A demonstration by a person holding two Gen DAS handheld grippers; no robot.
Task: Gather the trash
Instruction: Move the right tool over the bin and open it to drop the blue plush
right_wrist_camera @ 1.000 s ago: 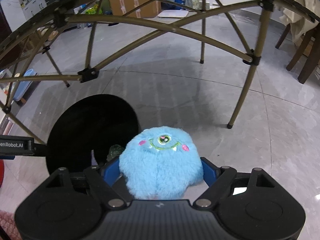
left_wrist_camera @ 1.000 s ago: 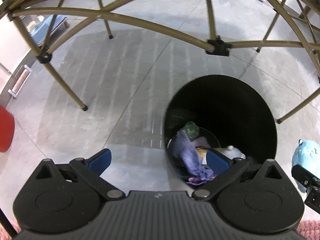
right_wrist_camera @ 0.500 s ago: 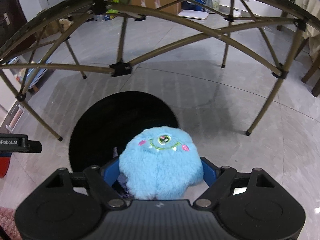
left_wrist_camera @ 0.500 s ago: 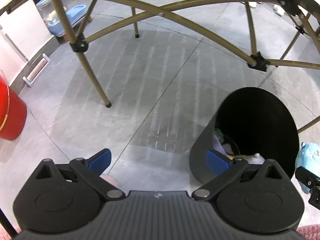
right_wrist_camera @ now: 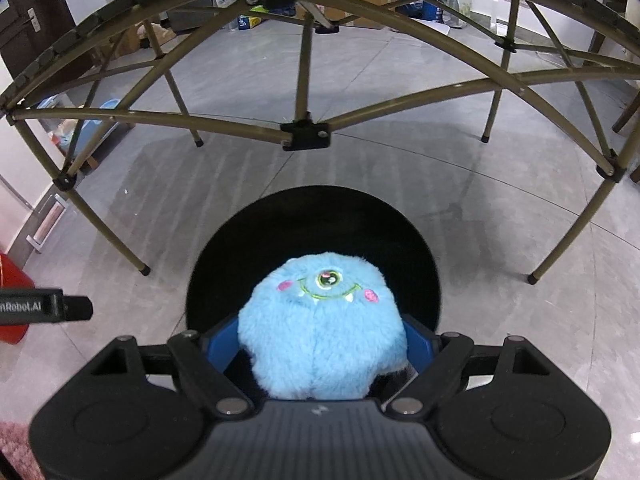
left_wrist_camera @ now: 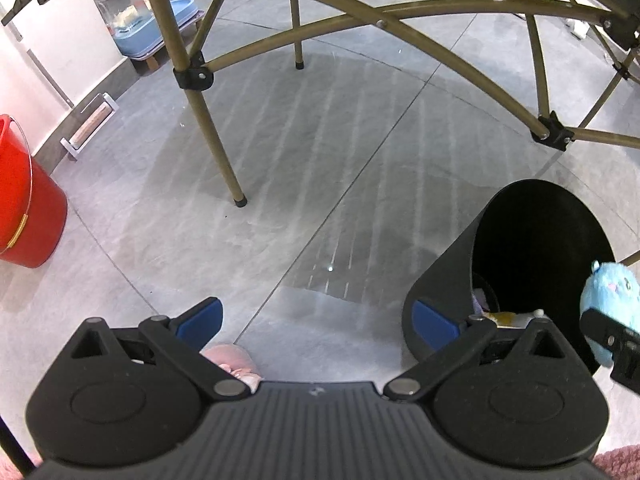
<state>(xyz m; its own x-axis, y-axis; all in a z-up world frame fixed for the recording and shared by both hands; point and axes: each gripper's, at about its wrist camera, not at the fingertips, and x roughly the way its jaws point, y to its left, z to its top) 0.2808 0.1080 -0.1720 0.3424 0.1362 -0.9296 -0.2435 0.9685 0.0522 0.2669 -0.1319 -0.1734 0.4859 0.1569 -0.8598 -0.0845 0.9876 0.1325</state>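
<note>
My right gripper (right_wrist_camera: 320,340) is shut on a fluffy blue one-eyed monster toy (right_wrist_camera: 322,324), its blue pads pressed into the fur on both sides. The toy hangs right over the mouth of the black round bin (right_wrist_camera: 316,216), which stands on the grey floor. In the left wrist view the same bin (left_wrist_camera: 440,280) sits at the right, with some trash (left_wrist_camera: 500,316) showing at its bottom, and the toy (left_wrist_camera: 608,300) appears at the right edge. My left gripper (left_wrist_camera: 316,320) is open and holds nothing, over bare floor left of the bin.
A folding table's tan metal legs (left_wrist_camera: 208,120) and crossbars (right_wrist_camera: 304,136) arch over the floor around the bin. A red bucket (left_wrist_camera: 24,212) stands at the left by the wall. A pink rug (left_wrist_camera: 616,460) lies near my feet. Boxes and bags (right_wrist_camera: 420,4) sit at the back.
The right gripper carried the toy left until it came over the bin's mouth. The left gripper drifted left, away from the bin, which slid to its right edge.
</note>
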